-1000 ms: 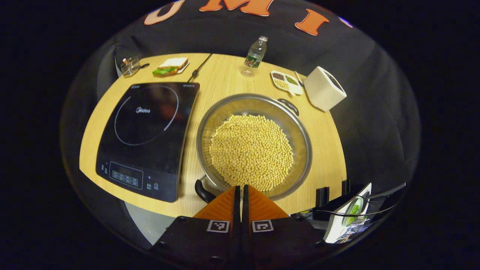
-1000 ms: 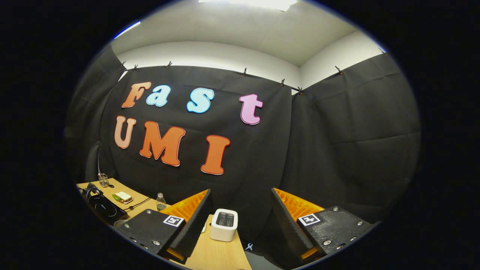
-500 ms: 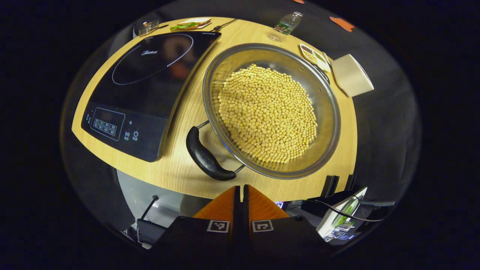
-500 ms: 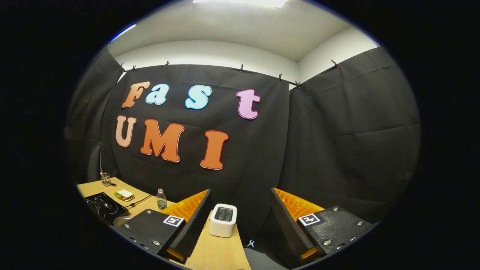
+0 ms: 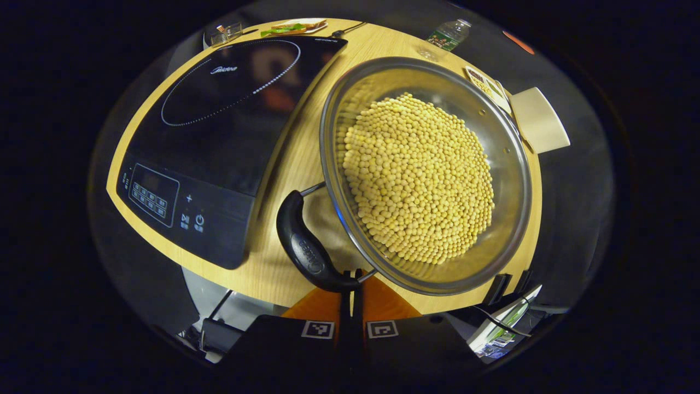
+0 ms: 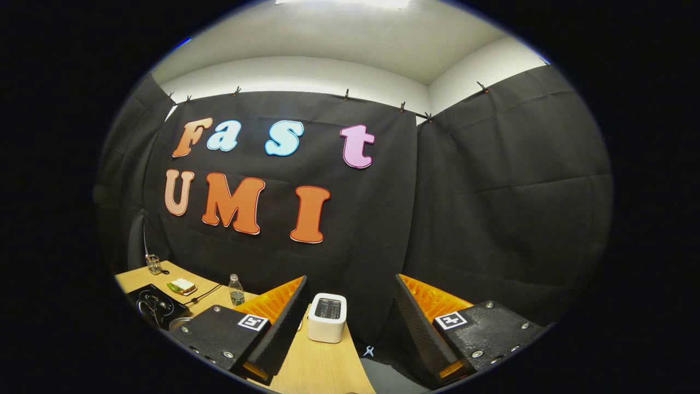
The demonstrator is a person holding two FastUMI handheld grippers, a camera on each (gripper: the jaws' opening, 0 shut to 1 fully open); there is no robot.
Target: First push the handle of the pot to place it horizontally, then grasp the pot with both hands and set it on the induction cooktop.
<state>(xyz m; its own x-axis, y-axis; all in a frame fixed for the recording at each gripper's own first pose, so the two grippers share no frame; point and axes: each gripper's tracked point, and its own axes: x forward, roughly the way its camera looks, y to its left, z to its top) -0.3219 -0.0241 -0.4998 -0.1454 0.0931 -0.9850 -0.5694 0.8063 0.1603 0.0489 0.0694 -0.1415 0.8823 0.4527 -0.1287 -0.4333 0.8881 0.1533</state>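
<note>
In the left gripper view the scene is seen to have grown larger than half a second ago: the handle, then well ahead of the left claw, is now met by the fingertips at the bottom centre. The fingers of this claw are pressed together, nothing pinched between them. It is judged that the push on the handle is about to begin; the handle is not yet set horizontally, lying slanted toward the lower left.

Taken left to right in that view, the cooktop is found at the left with nothing on its ring, and the pot is found beside it at the centre right on the tabletop, not yet on the cooktop. The pot is filled with a wide layer of soybeans.

In the right gripper view the right claw is held spread wide, empty, aimed above the tabletop toward a toaster.
</note>
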